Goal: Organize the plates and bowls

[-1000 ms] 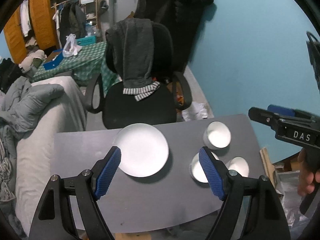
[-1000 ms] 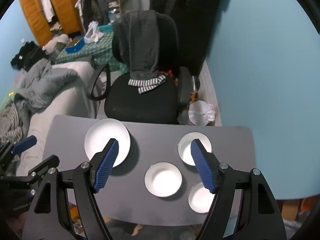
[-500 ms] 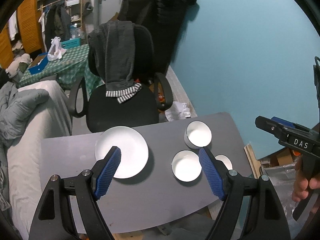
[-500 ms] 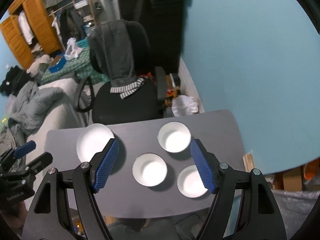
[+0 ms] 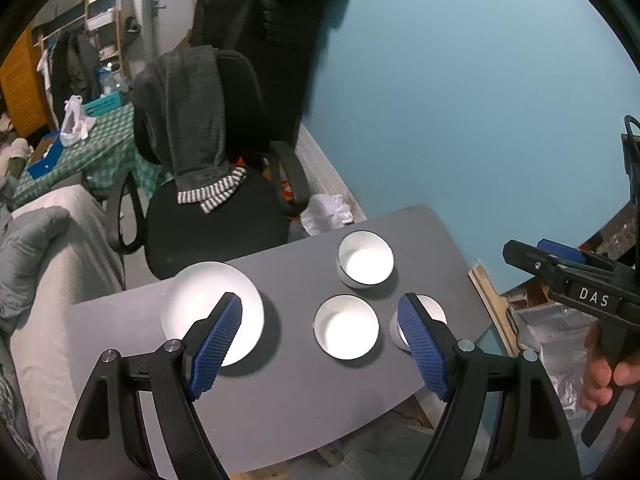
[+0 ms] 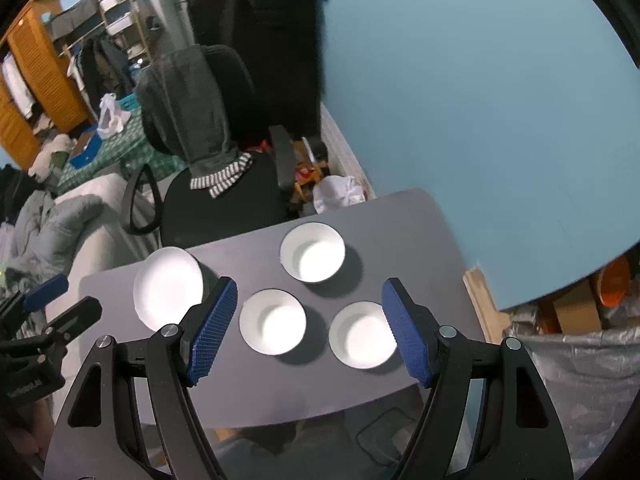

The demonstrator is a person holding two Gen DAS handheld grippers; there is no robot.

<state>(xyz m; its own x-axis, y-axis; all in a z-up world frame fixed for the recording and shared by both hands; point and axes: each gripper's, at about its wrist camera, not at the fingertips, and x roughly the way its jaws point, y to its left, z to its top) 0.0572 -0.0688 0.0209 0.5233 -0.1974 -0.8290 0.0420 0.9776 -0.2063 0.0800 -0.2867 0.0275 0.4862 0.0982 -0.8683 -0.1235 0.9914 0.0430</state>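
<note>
Left wrist view: both grippers are pulled back above the counter, nothing yet grasped.

Compared with a second ago, the left gripper (image 5: 320, 344) and the right gripper (image 6: 306, 330) are seen raised farther from the dishes, so the whole grey counter (image 5: 280, 400) is now framed; both are held wide and empty, which suggests the sorting is not yet begun. Laid out below are a flat white plate (image 6: 168, 286) at the left, a middle bowl (image 6: 273, 322), a near-right bowl (image 6: 362, 334) and a far bowl (image 6: 313, 252), all white, upright, empty and set apart from one another. An office chair (image 5: 208, 200) is seen beyond the counter.
</note>
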